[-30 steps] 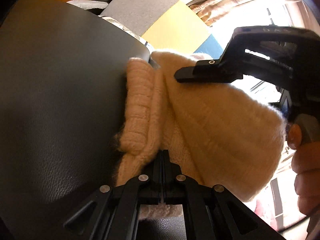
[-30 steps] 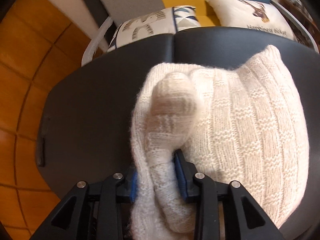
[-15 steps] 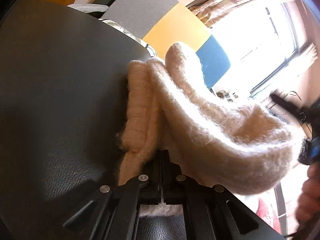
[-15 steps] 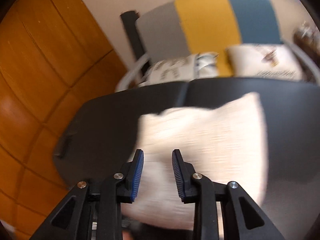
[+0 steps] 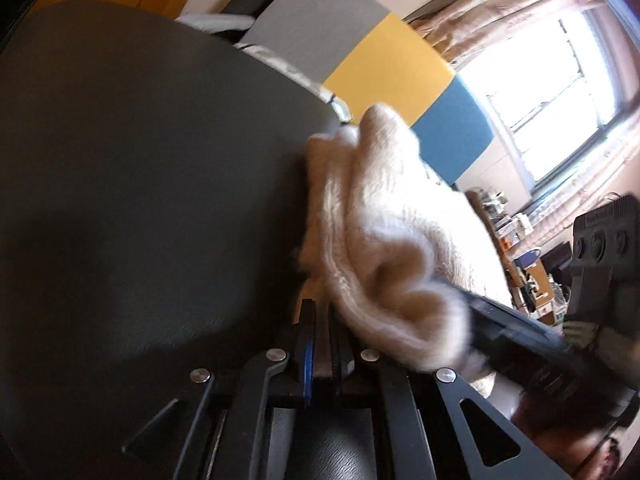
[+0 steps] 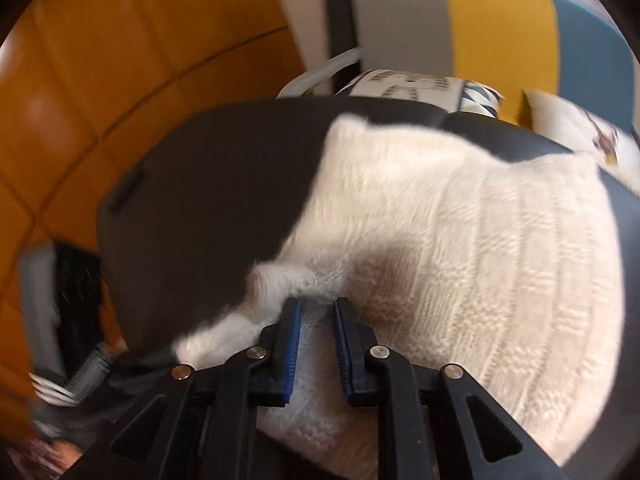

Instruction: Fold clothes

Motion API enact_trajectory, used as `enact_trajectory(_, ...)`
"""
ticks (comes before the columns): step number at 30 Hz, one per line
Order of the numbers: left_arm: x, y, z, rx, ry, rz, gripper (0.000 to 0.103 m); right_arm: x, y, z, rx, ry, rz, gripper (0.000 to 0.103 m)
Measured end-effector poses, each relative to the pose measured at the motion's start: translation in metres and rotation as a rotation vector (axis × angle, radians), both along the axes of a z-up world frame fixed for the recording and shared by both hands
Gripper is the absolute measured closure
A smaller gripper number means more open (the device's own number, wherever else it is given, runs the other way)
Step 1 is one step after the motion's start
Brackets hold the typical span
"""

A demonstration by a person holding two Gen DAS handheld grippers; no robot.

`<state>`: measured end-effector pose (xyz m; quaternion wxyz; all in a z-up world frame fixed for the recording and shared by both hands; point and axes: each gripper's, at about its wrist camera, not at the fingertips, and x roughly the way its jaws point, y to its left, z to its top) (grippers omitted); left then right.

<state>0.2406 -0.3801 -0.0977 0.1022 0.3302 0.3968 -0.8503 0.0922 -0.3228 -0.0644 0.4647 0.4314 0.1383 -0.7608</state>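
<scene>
daylight from window [image 5: 560,92], glare | motion blur | fisheye-warped edges

Cushion [image 6: 416,86] lettering blurred, no text readable

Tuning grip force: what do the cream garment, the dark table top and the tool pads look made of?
Cream garment: soft knit, likely wool or acrylic; ribbed stitch rows and a fuzzy halo at the edges. Dark table top: looks like black leather or leatherette; fine pebbled grain, dull sheen. Right tool pads: blue and ridged, probably rubber.

Cream sweater [image 6: 460,248] on black table [image 6: 208,184]
</scene>
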Motion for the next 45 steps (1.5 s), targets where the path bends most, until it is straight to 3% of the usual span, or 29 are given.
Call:
enact_trajectory(2, 0.005, -0.001, -0.004, 0.025, -0.013, 0.008, 0.095, 0.008, 0.006, -0.005, -0.01, 0.073, 0.031, 0.086)
enact_trajectory(7, 0.015, -0.002, -0.002, 0.044, -0.021, 0.035, 0.093, -0.002, 0.013, -0.006, -0.05, 0.021, 0.033, 0.085)
enact_trajectory(11, 0.018, 0.008, 0.023, -0.091, -0.007, 0.058, 0.093, -0.003, 0.011, -0.004, -0.057, -0.011, 0.031, 0.085)
enact_trajectory(13, 0.014, 0.018, 0.043, -0.178, 0.012, 0.05, 0.093, 0.0, 0.026, 0.016, -0.136, -0.046, -0.001, 0.085)
enact_trajectory(14, 0.011, 0.024, 0.054, -0.212, 0.027, 0.034, 0.093, -0.003, 0.037, 0.025, -0.198, -0.069, -0.033, 0.085)
enact_trajectory(17, -0.004, 0.022, 0.08, -0.305, 0.061, -0.019, 0.093, -0.015, 0.08, 0.044, -0.234, -0.04, -0.186, 0.085)
enact_trajectory(22, -0.022, 0.044, 0.113, -0.409, 0.09, -0.143, 0.085, -0.04, 0.159, 0.044, -0.229, -0.075, -0.411, 0.085)
enact_trajectory(24, -0.08, 0.056, 0.121, -0.464, 0.052, -0.196, 0.085, -0.04, 0.171, 0.041, -0.201, -0.065, -0.425, 0.085)
enact_trajectory(25, -0.104, 0.061, 0.123, -0.489, 0.029, -0.215, 0.085, -0.037, 0.173, 0.04, -0.2, -0.057, -0.417, 0.084)
enact_trajectory(31, -0.12, 0.047, 0.07, -0.563, -0.158, -0.224, 0.085, -0.016, 0.137, 0.043, -0.131, 0.042, -0.287, 0.084)
enact_trajectory(34, -0.117, 0.029, 0.061, -0.563, -0.172, -0.219, 0.085, -0.004, 0.134, 0.047, -0.14, 0.068, -0.265, 0.084)
enact_trajectory(37, -0.107, 0.015, 0.059, -0.531, -0.171, -0.231, 0.085, 0.009, 0.138, 0.052, -0.155, 0.069, -0.19, 0.084)
enact_trajectory(39, -0.103, 0.011, 0.057, -0.552, -0.179, -0.236, 0.085, 0.023, 0.136, 0.046, -0.081, 0.074, -0.118, 0.083)
enact_trajectory(41, -0.088, 0.008, 0.063, -0.527, -0.135, -0.221, 0.085, 0.038, 0.133, 0.041, -0.025, 0.148, -0.084, 0.081)
enact_trajectory(42, -0.079, 0.007, 0.067, -0.502, -0.097, -0.21, 0.085, 0.046, 0.129, 0.038, 0.007, 0.197, -0.049, 0.073)
enact_trajectory(45, -0.054, 0.019, 0.078, -0.489, -0.009, -0.219, 0.085, 0.068, 0.115, 0.024, 0.11, 0.349, 0.031, 0.073)
